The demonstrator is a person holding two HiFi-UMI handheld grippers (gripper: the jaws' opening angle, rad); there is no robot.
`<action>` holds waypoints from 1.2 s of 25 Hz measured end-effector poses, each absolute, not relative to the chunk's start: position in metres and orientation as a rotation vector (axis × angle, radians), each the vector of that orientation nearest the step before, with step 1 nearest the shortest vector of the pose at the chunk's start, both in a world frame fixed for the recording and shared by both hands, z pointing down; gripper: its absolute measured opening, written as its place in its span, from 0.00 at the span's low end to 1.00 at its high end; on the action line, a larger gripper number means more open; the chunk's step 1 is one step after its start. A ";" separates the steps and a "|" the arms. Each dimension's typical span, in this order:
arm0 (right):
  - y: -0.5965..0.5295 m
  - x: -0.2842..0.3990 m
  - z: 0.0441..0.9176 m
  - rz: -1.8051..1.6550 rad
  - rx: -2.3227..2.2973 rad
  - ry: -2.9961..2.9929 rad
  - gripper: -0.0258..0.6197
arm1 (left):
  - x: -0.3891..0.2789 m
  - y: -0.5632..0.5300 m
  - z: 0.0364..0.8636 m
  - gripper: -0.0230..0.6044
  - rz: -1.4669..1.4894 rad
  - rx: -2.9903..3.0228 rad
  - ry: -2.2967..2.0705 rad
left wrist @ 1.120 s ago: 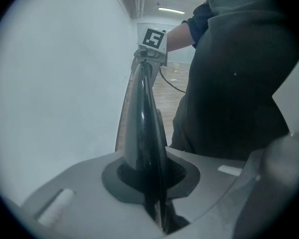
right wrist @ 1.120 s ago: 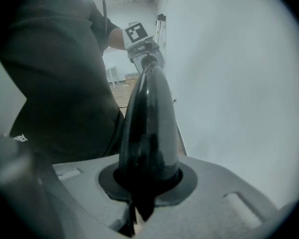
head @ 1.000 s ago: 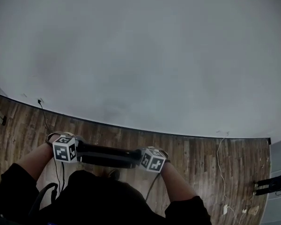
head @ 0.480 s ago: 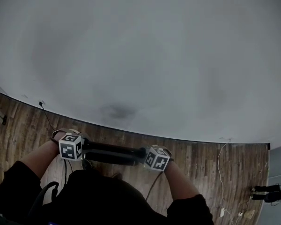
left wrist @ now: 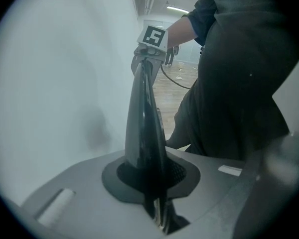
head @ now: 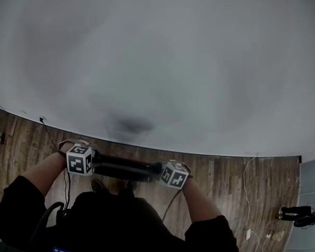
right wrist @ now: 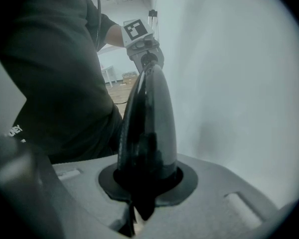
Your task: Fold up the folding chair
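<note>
The folded chair shows as a black bar (head: 123, 169) held level between my two grippers, in front of the person's dark torso. My left gripper (head: 92, 164) is shut on its left end and my right gripper (head: 165, 173) is shut on its right end. In the left gripper view the black chair edge (left wrist: 144, 128) runs from between my jaws up to the other gripper's marker cube (left wrist: 153, 35). The right gripper view mirrors this: the chair edge (right wrist: 147, 128) reaches to the left gripper's cube (right wrist: 134, 30). The rest of the chair is hidden below the body.
A plain white wall (head: 157, 62) stands close ahead and fills most of the head view. Wooden floor (head: 226, 177) runs along its foot, with loose cables (head: 247, 177) at the right, a cable (head: 50, 133) at the left and a dark object (head: 296, 214) at the far right.
The wall has come nearer and fills more of the head view. Both grippers and the chair between them have moved along with the person, grip unchanged.
</note>
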State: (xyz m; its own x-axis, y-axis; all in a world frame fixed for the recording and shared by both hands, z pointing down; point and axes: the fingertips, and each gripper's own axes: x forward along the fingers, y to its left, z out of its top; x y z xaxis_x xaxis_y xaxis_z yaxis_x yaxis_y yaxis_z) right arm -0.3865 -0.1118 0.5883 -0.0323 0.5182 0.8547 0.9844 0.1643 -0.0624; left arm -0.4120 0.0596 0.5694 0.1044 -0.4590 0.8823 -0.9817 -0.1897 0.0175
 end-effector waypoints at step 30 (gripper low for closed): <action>-0.146 -0.476 0.597 -0.715 -1.442 -1.779 0.19 | -0.500 0.022 0.576 0.20 0.893 1.641 -1.603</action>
